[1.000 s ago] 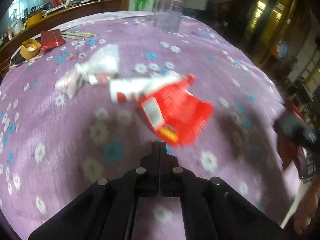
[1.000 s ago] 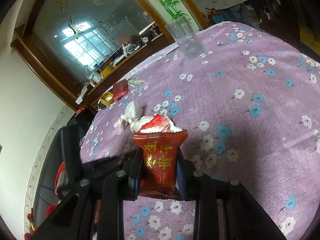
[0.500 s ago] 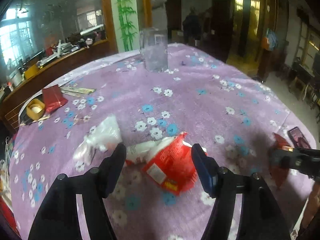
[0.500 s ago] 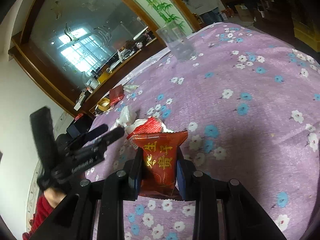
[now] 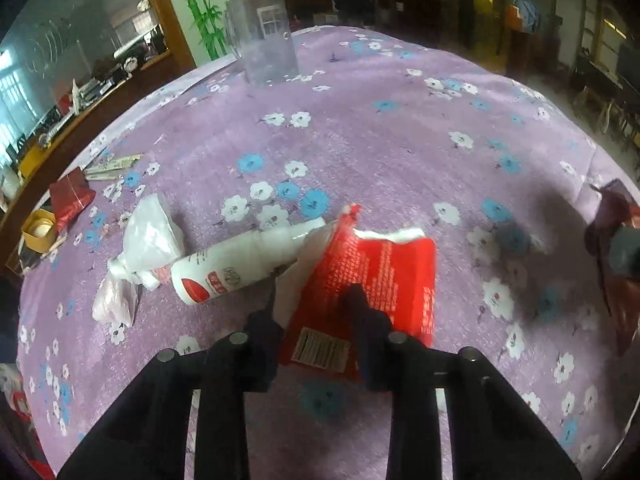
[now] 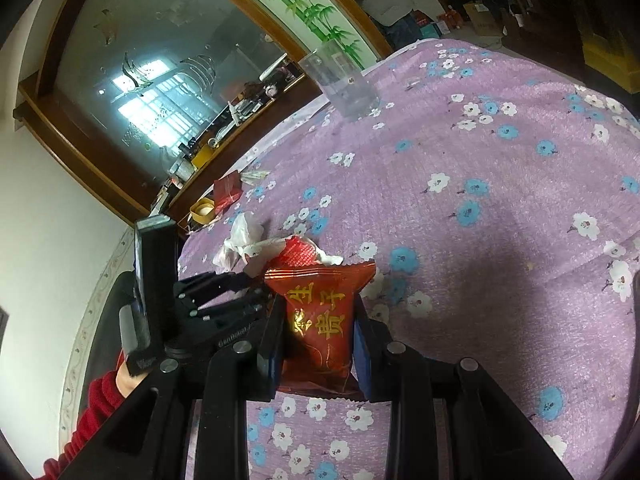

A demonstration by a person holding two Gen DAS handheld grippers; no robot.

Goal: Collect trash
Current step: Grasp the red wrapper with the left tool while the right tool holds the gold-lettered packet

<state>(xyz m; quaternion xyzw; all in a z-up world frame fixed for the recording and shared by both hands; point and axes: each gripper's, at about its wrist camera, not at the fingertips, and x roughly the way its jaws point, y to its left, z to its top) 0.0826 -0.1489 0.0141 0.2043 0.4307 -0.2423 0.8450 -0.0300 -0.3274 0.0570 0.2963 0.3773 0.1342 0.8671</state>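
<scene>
The red wrapper (image 5: 372,280) is lying on the purple surface (image 5: 400,140) beside a white bottle (image 5: 240,260), between the left gripper's (image 5: 312,300) closing jaws. The right gripper (image 6: 318,320) is pinching a dark red packet (image 6: 320,320).

On the table (image 5: 400,128): bottle (image 5: 240,260) lying between knotted bag (image 5: 144,248) at left and wrapper (image 5: 380,272) at right; tumbler (image 5: 262,40) far behind.

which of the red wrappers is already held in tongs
The dark red packet with gold characters, clamped in the right tongs. The bright red bag lies on the purple cloth between the left tongs' fingers.
</scene>
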